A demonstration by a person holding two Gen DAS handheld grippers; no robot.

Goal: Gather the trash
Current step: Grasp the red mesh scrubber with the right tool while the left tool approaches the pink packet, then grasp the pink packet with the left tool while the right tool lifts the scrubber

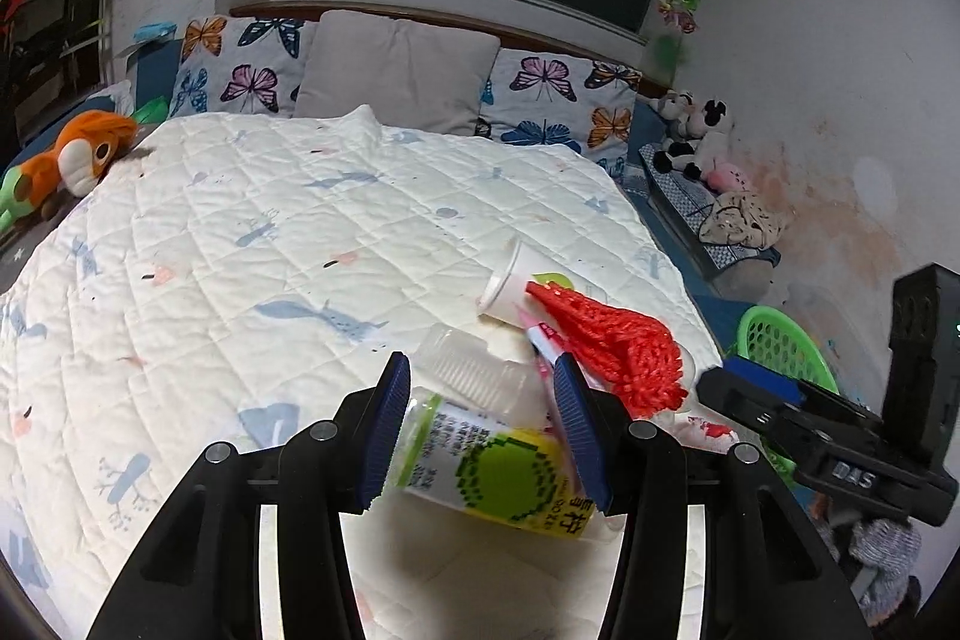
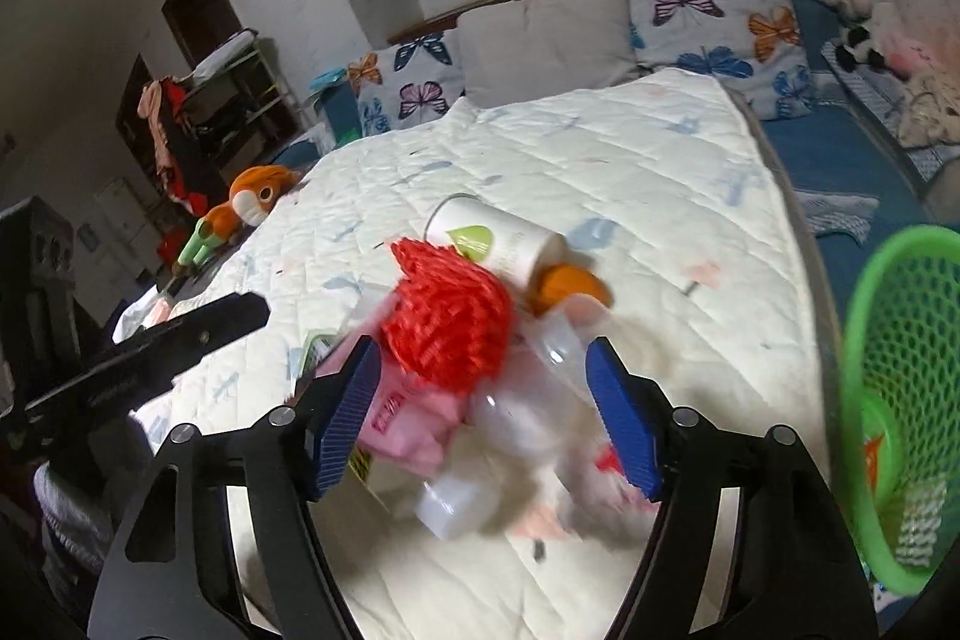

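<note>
A pile of trash lies on the white quilted bed. My left gripper (image 1: pixel 480 400) is open; a lying paper cup with a green print (image 1: pixel 504 478) and a clear plastic cup (image 1: pixel 474 376) sit between its blue pads. A red net bag (image 1: pixel 606 340) and a white cup (image 1: pixel 510 280) lie just beyond. My right gripper (image 2: pixel 486 388) is open around a pink wrapper (image 2: pixel 408 430), clear plastic cups (image 2: pixel 534 400) and the red net bag (image 2: pixel 450 322). Past these lie a white cup (image 2: pixel 498 241) and an orange thing (image 2: pixel 570 283), blurred. The green mesh basket (image 2: pixel 894 370) stands at the right.
The basket also shows in the left wrist view (image 1: pixel 780 346) beside the bed, behind the right gripper (image 1: pixel 750 400). Butterfly pillows (image 1: pixel 240 64) and a grey pillow (image 1: pixel 396 70) line the headboard. An orange plush toy (image 1: pixel 78 154) lies at the bed's left edge, more plush toys (image 1: pixel 696 136) at the right.
</note>
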